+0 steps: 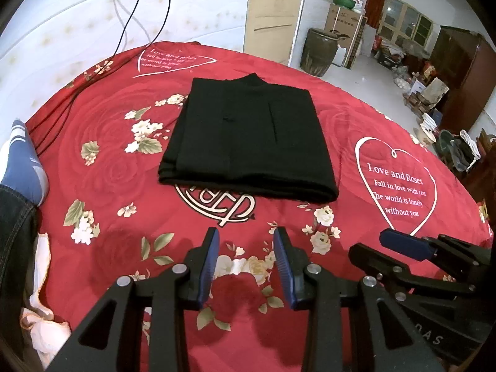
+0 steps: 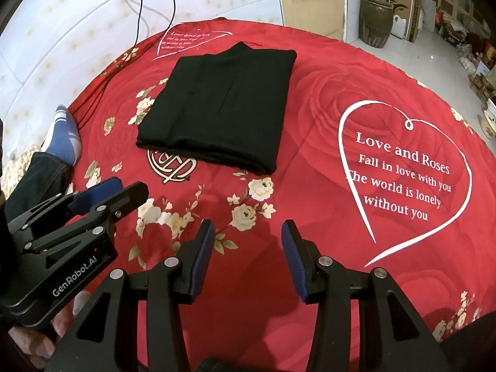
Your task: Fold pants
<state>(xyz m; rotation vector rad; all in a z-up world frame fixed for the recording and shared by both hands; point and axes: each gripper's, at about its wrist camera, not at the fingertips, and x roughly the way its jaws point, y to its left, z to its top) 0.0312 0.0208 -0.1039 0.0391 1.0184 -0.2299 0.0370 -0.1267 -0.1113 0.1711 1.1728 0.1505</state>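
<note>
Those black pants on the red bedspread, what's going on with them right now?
The black pants lie folded into a neat rectangle on the red floral bedspread, and nothing touches them. A person holds a tool in each hand: the left tool and the right tool both hover over bare bedspread on the near side of the pants, jaws open and empty. The folding looks finished or nearly so.
</note>
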